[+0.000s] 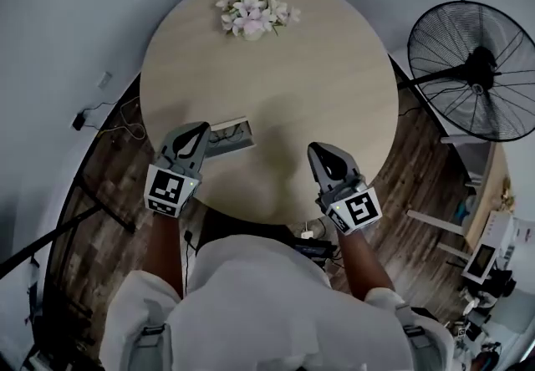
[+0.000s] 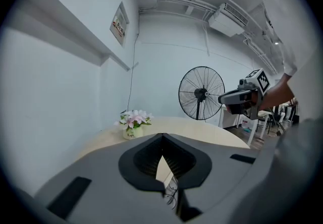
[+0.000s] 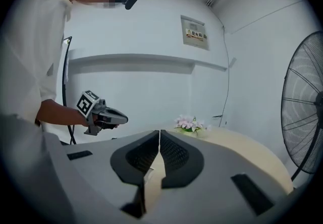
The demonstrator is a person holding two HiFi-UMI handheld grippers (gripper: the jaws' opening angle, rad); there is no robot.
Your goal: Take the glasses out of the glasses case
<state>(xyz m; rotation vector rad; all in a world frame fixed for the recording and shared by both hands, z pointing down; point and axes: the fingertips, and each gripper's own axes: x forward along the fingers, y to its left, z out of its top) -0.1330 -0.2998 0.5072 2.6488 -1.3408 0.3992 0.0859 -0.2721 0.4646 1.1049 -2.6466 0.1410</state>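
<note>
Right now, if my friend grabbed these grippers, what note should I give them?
Left gripper: jaws together, empty, beside the small white-rimmed rectangular glasses case, which looks open on the round pale wooden table.
Right gripper: jaws together, empty, over the table's near edge.
Done: nothing yet; something dark, likely the glasses, lies in the case.
Left: lift them out.

Round pale wood table (image 1: 334,94); flower pot (image 1: 253,17) on its far edge; black pedestal fan (image 1: 476,68) right of table; dark plank floor (image 1: 109,185) around; white wall (image 1: 75,18) behind.
</note>
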